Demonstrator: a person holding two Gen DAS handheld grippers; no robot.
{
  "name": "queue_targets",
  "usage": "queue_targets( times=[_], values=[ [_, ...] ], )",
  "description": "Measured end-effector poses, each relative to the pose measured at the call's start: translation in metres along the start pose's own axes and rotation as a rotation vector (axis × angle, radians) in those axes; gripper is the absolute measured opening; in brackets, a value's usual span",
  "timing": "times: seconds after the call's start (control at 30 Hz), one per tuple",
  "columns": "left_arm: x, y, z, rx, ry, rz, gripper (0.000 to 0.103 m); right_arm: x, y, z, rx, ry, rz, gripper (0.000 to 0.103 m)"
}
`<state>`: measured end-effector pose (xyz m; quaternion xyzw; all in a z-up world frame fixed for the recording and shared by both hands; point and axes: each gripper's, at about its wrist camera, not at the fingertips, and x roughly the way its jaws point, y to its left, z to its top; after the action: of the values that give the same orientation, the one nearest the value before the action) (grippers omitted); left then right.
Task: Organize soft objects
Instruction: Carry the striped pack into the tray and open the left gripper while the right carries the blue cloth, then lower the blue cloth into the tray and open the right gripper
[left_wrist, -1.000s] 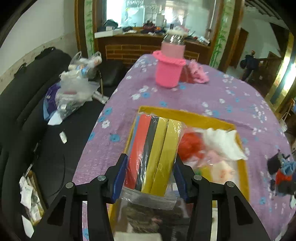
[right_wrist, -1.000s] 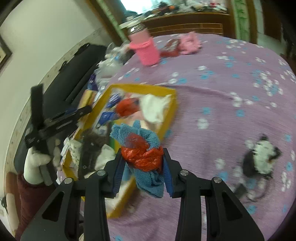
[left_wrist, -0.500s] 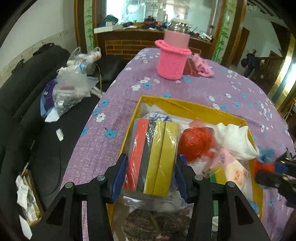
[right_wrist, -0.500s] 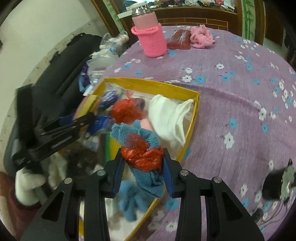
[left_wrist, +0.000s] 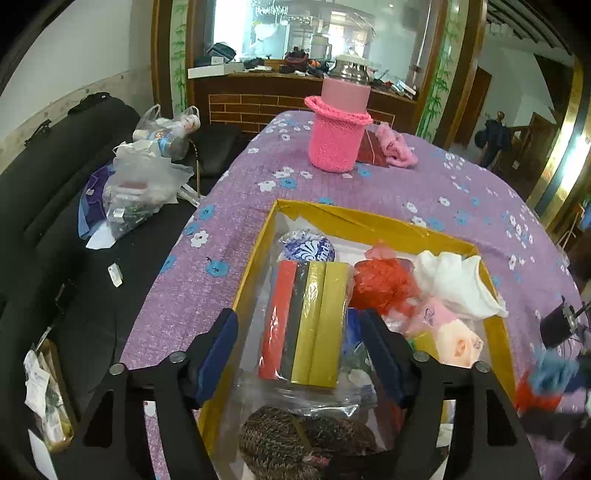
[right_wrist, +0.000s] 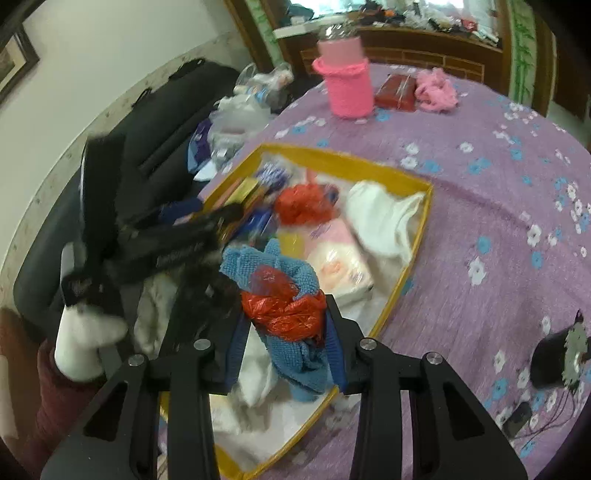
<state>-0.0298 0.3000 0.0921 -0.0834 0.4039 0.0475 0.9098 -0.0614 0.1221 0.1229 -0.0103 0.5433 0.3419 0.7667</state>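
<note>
Beside the yellow box (left_wrist: 354, 221), pink knitted bottle (left_wrist: 338, 133) and plastic bags (left_wrist: 144, 184).

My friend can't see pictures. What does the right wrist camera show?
The right hand-held gripper pinches a blue cloth wrapped around a crinkly red bag, above a yellow box full of soft things. The box sits on a purple flowered tablecloth.

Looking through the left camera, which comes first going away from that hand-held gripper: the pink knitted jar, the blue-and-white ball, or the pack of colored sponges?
1. Pack of colored sponges, between the left hand-held gripper's open fingers, in the yellow box.
2. Blue-and-white ball, just beyond, at the box's far-left corner.
3. Pink knitted jar, far across the purple cloth.
</note>
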Motion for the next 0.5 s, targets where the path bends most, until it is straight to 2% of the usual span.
queue_targets(
  times=[0.1, 0.27, 0.4, 0.5],
  values=[
    [-0.007, 0.001, -0.002, -0.003, -0.022, 0.003, 0.075, 0.004, 0.001, -0.01, 0.0, 0.033, 0.018, 0.036],
    [-0.015, 0.001, -0.004, -0.021, -0.035, 0.005, 0.075, 0.004, -0.008, -0.012, 0.032, 0.039, 0.039, 0.036],
    [-0.034, 0.0, -0.006, -0.031, -0.079, 0.006, 0.078, -0.01, -0.026, 0.014, 0.051, -0.047, -0.034, 0.036],
    [-0.05, -0.002, -0.011, -0.049, -0.118, 0.002, 0.083, 0.002, -0.034, 0.039, 0.047, -0.066, -0.098, 0.036]
  ],
)
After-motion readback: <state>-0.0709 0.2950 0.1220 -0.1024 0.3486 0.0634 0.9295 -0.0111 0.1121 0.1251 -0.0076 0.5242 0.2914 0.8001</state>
